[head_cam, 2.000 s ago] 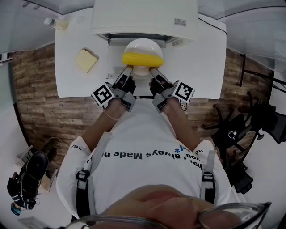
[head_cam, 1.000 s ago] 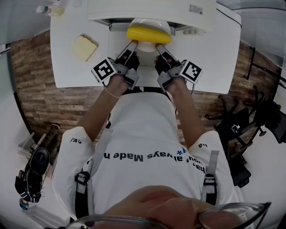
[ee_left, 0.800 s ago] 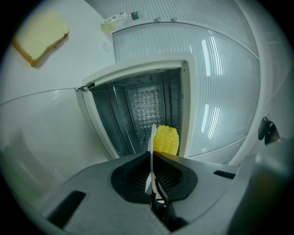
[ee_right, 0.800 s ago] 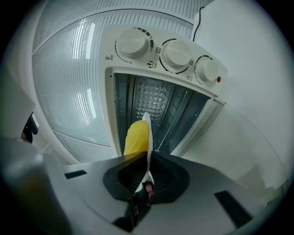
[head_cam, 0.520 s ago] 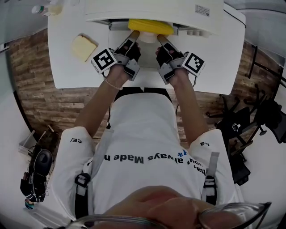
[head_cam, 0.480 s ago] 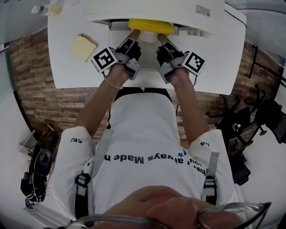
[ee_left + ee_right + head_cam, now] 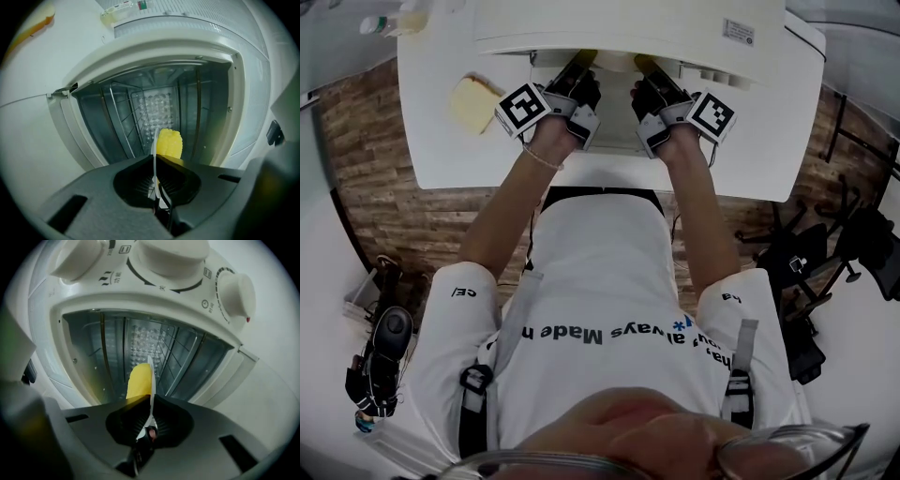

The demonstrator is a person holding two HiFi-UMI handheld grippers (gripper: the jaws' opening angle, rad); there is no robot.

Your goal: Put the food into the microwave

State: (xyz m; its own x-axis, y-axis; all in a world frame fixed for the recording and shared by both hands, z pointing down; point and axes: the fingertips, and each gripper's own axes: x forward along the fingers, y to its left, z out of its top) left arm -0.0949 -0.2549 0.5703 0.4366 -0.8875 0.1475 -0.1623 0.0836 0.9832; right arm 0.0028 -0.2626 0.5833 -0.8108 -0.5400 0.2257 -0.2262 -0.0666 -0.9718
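Left gripper view | tongs [image 7: 155,161] clamp thin white plate [image 7: 154,140] | knobbly yellow corn [image 7: 170,143]

shirt: plain white short-sleeved T-shirt [image 7: 600,272], dark lettering across the chest, tiny print on both sleeves
straps: webbing shoulder straps [image 7: 474,394] with buckles, black on the left, greyer on the right
hands: black gloves [image 7: 578,92], plus a thin bracelet [image 7: 536,157] on the left wrist
grippers: left gripper [image 7: 156,161] and right gripper [image 7: 150,404], matte grey shells, black ribbed pads, each with a white cube [image 7: 523,108] of black square markers
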